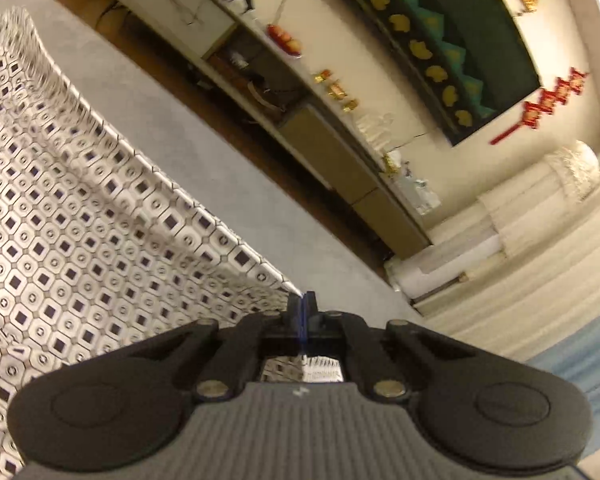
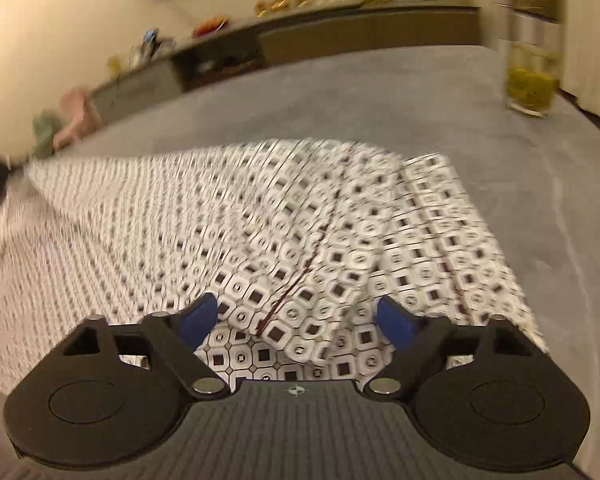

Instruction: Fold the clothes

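White patterned garment [image 2: 228, 240] spread over grey bed [image 2: 380, 96], lifted at one corner. Left hand-held gripper [image 1: 302, 304] clamped on that corner; right hand-held gripper [image 2: 296, 320] apart, directly above cloth, nearer the seam.

Cream wall [image 1: 432, 148] being lit by warm indoor light. Long low cabinet [image 1: 340, 160] being crowded with small items along wall. Dark green panel [image 1: 460, 40] and red hanging ornament [image 1: 548, 98] being displayed above. Wooden floor [image 1: 172, 76] being partly covered by grey surface [image 2: 380, 96].
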A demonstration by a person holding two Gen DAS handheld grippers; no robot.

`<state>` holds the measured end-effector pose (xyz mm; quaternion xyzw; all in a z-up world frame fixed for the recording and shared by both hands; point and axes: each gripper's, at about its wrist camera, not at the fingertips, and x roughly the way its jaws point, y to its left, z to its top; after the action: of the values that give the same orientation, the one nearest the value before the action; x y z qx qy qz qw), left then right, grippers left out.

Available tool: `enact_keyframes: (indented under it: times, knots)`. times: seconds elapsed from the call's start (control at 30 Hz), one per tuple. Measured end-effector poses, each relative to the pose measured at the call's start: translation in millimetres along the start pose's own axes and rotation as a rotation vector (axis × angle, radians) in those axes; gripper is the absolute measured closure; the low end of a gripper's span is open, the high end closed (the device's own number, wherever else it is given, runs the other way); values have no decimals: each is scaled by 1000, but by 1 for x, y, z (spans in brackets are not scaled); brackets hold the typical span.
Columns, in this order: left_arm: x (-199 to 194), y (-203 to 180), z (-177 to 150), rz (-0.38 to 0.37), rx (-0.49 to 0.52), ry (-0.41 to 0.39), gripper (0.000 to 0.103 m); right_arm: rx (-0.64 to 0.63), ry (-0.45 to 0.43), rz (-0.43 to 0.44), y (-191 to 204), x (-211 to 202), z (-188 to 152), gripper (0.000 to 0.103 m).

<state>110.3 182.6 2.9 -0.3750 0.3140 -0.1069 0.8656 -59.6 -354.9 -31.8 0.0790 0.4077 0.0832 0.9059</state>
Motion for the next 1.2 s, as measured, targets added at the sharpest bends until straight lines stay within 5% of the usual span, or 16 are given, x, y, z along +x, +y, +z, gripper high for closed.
enact_keyframes:
  times: [0.03,0.07,0.13,0.27,0.33,0.47,0.63,0.77,0.9,1.0,1.07,1.2]
  knots:
    - [-7,-4,-1,-12,9,-8,103,-34,-1,-21,4,1,3,72]
    - [-16,-9,-3,-20,18,-18,103,-59,-4,-36,7,2,5,88]
    - [-41,-19,-10,-39,53,-30,103,-26,-56,-35,-2,-11,6,93]
    - [-102,-33,-54,-65,127,5,103,14,-180,-88,-23,-47,5,93]
    - [-122,-32,-90,-40,164,60,103,38,-166,-91,-28,-48,4,93]
    - [-126,-2,-153,41,119,172,103,85,-140,-95,-37,-50,2,92]
    - [-118,1,-169,117,177,202,103,136,-106,-104,-49,-52,-1,92]
    - [-140,-7,-175,77,215,175,103,-29,-53,-222,-39,-66,-8,93]
    - [-120,2,-189,119,210,265,103,-188,0,-333,-29,-80,-14,93]
    - [-120,6,-193,130,222,259,103,-79,-28,-248,-43,-82,-3,85]
    - [-126,5,-189,125,224,228,103,109,-70,-99,-62,-85,8,41]
    - [-134,9,-185,113,207,177,103,536,-64,183,-102,-69,5,34]
